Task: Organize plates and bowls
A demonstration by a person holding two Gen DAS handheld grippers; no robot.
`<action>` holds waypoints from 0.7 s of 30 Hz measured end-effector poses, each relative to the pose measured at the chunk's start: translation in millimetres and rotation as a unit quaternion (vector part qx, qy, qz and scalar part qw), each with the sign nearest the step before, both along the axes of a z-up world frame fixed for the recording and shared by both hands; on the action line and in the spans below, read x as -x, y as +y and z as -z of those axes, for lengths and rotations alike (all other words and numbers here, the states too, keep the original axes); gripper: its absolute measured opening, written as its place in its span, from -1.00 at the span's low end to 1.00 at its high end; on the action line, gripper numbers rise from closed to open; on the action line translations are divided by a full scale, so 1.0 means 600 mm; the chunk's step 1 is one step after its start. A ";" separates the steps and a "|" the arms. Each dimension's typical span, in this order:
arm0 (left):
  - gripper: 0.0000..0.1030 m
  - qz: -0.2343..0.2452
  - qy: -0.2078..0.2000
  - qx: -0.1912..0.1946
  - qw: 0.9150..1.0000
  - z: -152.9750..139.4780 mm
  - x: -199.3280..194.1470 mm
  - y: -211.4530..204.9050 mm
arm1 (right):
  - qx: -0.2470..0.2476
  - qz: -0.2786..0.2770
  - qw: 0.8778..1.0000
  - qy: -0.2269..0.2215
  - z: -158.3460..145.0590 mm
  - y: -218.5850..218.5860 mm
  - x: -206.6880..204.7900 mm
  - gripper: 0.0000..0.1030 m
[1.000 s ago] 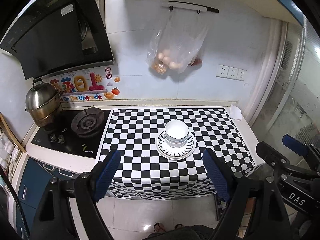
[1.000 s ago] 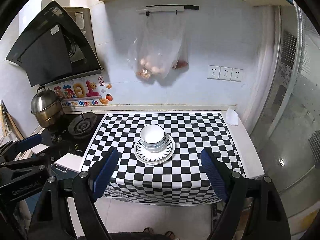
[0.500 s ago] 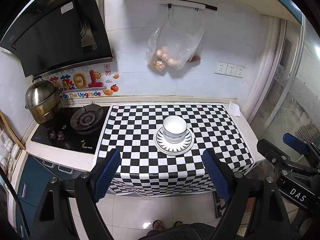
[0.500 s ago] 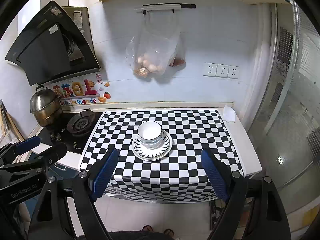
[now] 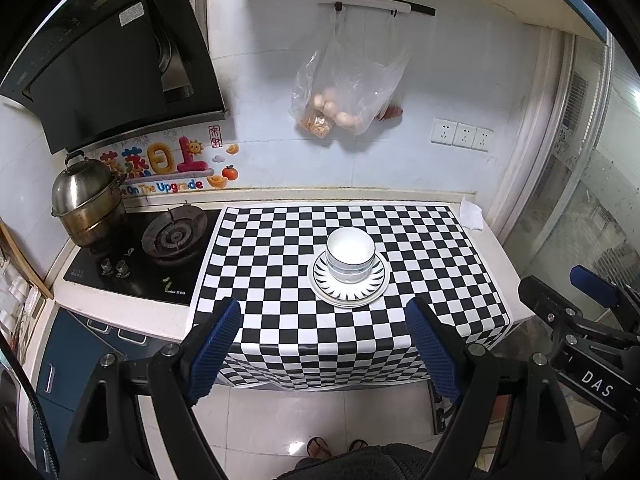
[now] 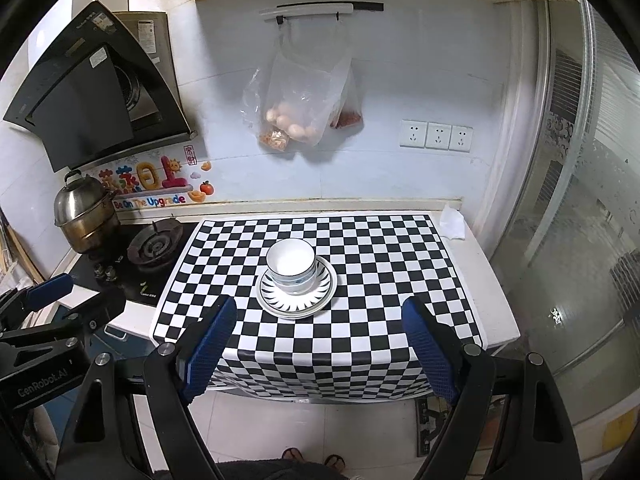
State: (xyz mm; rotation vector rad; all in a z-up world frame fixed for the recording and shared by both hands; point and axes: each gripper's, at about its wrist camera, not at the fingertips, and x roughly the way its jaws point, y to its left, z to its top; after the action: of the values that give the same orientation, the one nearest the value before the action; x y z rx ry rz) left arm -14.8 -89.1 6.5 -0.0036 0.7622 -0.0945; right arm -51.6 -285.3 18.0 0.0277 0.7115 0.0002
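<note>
Nearest you, both tools hang out over the tiled floor, short of the desk edge. Your left gripper (image 5: 322,350) has its blue-padded jaws spread wide with nothing between them, and your right gripper (image 6: 318,346) is the same — wide apart and empty.

The relation that matters: the stack lies straight ahead, at about 12 o'clock from each pair of jaws, well apart from both. In the left wrist view it sits a touch toward 1 o'clock; in the right wrist view a touch toward 11. So it lies between your two hands, and neither looks clearly nearer. The stack is round, so it has no long axis to line up with.

Count what you have: white ceramic bowls with a blue band (image 5: 350,254) (image 6: 291,265) nested — I judge two, though the rims are hard to separate — on what looks like two stacked white plates with black ray pattern (image 5: 350,286) (image 6: 296,296), near the middle of the black-and-white checkered desk cover (image 5: 280,240) (image 6: 380,264).

Farther off, toward 10 o'clock, a steel lidded pot (image 5: 86,200) stands on the black gas hob (image 5: 136,256).
</note>
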 end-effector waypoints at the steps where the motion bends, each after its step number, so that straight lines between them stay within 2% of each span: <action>1: 0.63 0.000 0.001 -0.001 1.000 0.001 -0.001 0.000 | 0.000 0.000 1.000 0.002 0.001 -0.001 -0.001 0.69; 10: 0.63 0.010 0.011 -0.003 1.000 0.011 -0.008 0.002 | 0.001 0.004 1.000 0.011 0.009 -0.009 -0.008 0.69; 21: 0.63 0.020 0.001 -0.008 1.000 0.005 -0.015 -0.001 | 0.001 0.011 1.000 0.004 0.006 -0.012 -0.007 0.69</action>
State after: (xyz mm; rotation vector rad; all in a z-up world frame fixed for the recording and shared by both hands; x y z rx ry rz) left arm -5.9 -89.5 3.3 0.0270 0.7657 -0.1259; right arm -47.3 -292.2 14.3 0.0330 0.7197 -0.0209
